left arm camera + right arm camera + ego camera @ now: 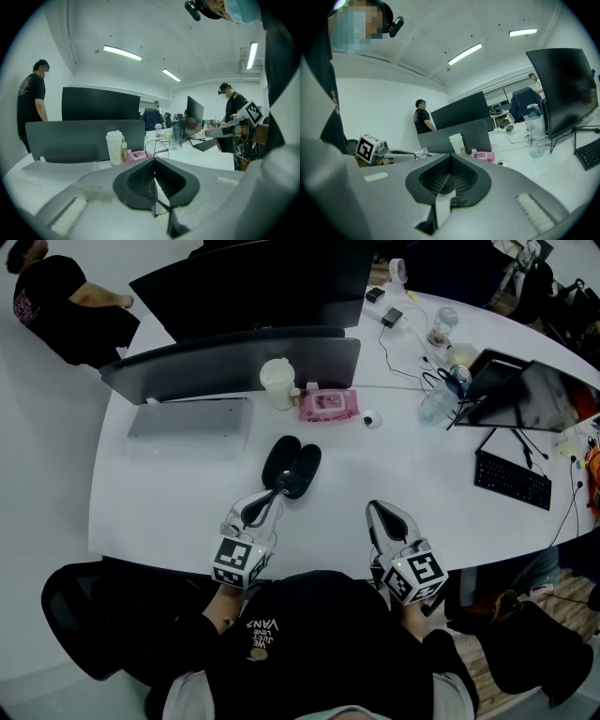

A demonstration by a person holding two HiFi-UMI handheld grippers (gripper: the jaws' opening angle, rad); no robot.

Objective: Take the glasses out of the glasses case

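My left claw [277, 493] is pinched shut on the thin frame of the glasses [161, 151]. Its tips are at the near end of the open black case [291, 465], mid-tabletop [187, 484]. My right claw [374, 509] is closed on nothing near the tabletop's near edge, apart from the case.

The table [187, 484] is white, smooth and semi-gloss. The case [281, 460] is black with a smooth, dull sheen. The glasses [154, 150] have a thin, dark wire frame. The left gripper [154, 164] has a grey matt plastic body, and its pads [138, 180] are black and ribbed. The cup [114, 147] is translucent white plastic. The wipes pack [328, 405] is pink glossy film. The bottle [536, 133] is clear plastic.
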